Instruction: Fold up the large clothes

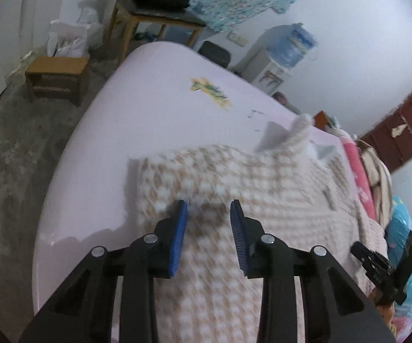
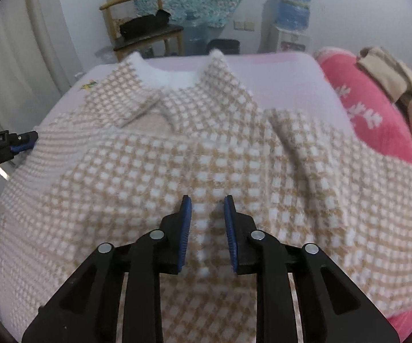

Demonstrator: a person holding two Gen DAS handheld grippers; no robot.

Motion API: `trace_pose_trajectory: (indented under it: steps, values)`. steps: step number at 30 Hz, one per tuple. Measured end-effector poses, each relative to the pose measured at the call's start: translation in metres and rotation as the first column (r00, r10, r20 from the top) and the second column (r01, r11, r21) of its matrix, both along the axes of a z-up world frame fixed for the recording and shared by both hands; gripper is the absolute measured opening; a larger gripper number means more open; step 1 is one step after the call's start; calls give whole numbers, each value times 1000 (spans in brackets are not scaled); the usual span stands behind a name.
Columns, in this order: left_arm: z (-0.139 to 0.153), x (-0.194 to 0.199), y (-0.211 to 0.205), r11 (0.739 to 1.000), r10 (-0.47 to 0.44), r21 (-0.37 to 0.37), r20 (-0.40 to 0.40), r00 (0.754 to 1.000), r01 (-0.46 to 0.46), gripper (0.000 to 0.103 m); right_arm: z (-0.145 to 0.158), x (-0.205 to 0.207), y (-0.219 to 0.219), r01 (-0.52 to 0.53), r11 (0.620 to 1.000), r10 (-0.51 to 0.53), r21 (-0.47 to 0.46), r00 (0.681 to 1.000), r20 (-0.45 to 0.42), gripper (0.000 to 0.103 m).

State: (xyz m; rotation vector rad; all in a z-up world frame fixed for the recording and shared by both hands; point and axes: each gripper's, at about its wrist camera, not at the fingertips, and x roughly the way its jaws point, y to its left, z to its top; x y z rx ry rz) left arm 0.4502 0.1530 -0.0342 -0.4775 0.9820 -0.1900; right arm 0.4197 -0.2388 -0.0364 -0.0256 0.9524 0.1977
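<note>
A beige-and-white checked fleece coat [image 2: 177,148] lies spread flat on the pale pink bed [image 2: 286,74], its white-lined collar at the far side. In the left wrist view the coat [image 1: 263,177] covers the bed [image 1: 148,120] from the middle to the right. My left gripper [image 1: 209,204] hovers over the coat's left edge with its blue pads apart and nothing pinched between them. It also shows from the side as the left gripper [image 2: 35,137], with a hand on its grip. My right gripper [image 2: 208,200] stands open just above the coat's near middle, pads clear of the fabric.
A pink blanket [image 2: 363,114] and beige clothes [image 2: 406,85] are piled at the bed's right. Behind the bed stand a wooden chair [image 2: 148,28] and a water dispenser [image 2: 291,14]. A wooden stool [image 1: 57,74] sits on the bare floor to the left.
</note>
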Motion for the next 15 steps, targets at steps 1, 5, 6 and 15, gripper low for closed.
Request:
trace_pose_trajectory:
  steps: [1, 5, 6, 15]
  values:
    - [-1, 2, 0, 1000, 8, -1, 8, 1000, -8, 31, 0, 2, -2, 8, 1000, -8, 6, 1000, 9, 30]
    - [11, -7, -3, 999, 32, 41, 21, 999, -33, 33, 6, 1, -8, 47, 998, -47, 35, 999, -9, 32]
    - [19, -14, -7, 997, 26, 73, 43, 999, -29, 38, 10, -4, -8, 46, 998, -46, 45, 999, -2, 33]
    - [33, -73, -86, 931, -131, 354, 87, 988, 92, 69, 3, -22, 13, -12, 999, 10, -37, 999, -48, 44]
